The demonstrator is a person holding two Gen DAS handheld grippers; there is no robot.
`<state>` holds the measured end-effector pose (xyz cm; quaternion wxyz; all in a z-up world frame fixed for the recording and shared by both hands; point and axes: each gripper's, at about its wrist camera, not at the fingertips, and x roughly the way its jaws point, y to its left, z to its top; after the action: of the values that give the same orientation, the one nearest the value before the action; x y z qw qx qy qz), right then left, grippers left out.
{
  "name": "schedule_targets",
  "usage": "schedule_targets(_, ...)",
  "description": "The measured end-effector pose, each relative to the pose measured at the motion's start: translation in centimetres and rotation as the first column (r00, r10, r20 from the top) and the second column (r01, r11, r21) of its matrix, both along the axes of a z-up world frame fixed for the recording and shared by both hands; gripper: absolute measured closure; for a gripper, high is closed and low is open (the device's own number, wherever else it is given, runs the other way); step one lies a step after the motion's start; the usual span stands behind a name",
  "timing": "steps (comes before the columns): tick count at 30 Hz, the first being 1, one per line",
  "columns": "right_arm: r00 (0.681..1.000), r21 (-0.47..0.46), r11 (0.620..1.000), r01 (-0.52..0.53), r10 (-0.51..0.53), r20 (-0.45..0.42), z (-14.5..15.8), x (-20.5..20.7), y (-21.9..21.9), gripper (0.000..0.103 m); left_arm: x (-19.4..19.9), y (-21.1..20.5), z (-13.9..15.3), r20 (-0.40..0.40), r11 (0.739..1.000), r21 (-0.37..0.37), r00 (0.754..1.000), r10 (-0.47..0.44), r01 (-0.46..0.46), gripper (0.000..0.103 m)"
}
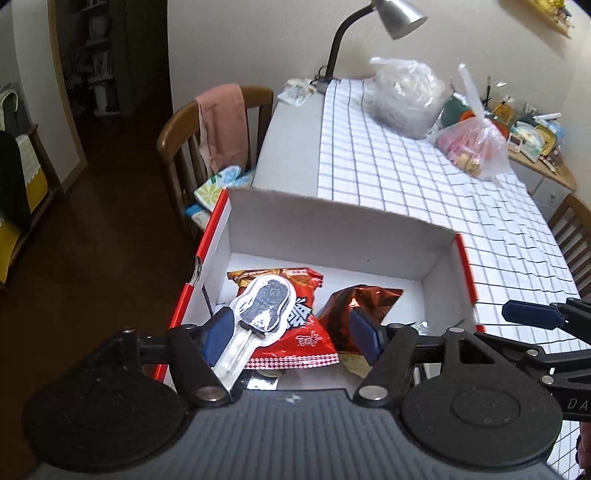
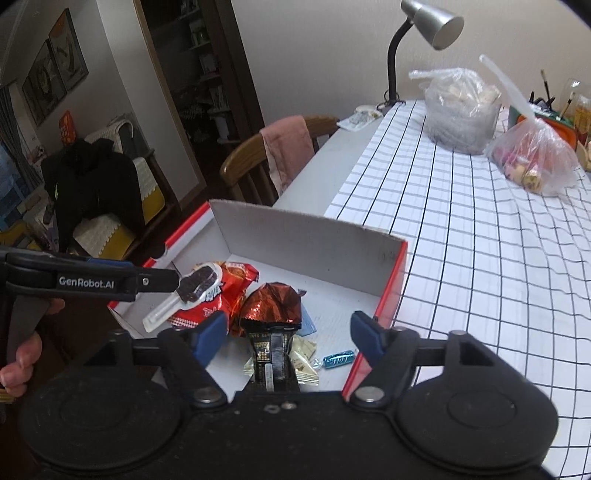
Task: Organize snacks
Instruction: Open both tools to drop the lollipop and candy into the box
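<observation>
Lollipop-shaped snack pack (image 1: 258,314) lies in the box (image 1: 332,225) on the red chip bag (image 1: 306,325), against the left tool's (image 1: 291,332) wide-spread jaws, apparently released. Right tool (image 2: 288,332) also wide, empty. Right view alone shows blue candy (image 2: 338,359) and small wrappers. Two bags (image 2: 532,158) on table (image 2: 480,258) possibly remain.

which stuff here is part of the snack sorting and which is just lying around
Job: cardboard box, red chip bag, foil snack pack, lollipop pack, blue candy, left gripper, right gripper.

Lying about: desk lamp, two plastic bags, chair with pink cloth.
</observation>
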<state>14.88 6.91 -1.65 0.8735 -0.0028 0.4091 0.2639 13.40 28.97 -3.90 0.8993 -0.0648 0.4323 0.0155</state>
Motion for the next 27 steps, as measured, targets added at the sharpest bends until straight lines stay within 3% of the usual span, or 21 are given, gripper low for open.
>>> schedule_targets(8, 0.997, 0.033, 0.999, 0.021, -0.023, 0.07, 2.2, -2.0, -1.1, 0.008, -2.5, -0.8, 2.0, 0.066, 1.0, -0.008, 0.997, -0.027, 0.028, 0.028)
schedule_targets(10, 0.996, 0.036, 0.999, 0.03, -0.033, 0.081, 2.6, -2.5, -1.5, 0.002, -3.1, -1.0, 2.3, 0.079, 0.999, -0.01, 0.996, -0.036, 0.037, 0.022)
schedule_targets(17, 0.993, 0.047, 0.998, 0.046, -0.05, 0.104, 3.3, -3.6, -2.2, 0.0, -5.2, -1.6, 3.6, 0.123, 0.999, -0.007, 0.991, -0.05, 0.051, 0.015)
schedule_targets(21, 0.992, 0.057, 0.997, 0.043, -0.05, 0.119, 3.7, -4.5, -2.5, 0.0, -6.0, -1.9, 4.0, 0.139, 0.998, -0.008, 0.989, -0.057, 0.058, 0.002)
schedule_targets(27, 0.99, 0.066, 0.996, 0.052, -0.06, 0.128, 3.9, -5.6, -2.7, 0.0, -7.0, -2.5, 4.6, 0.151, 0.997, 0.005, 0.986, -0.077, 0.077, 0.002)
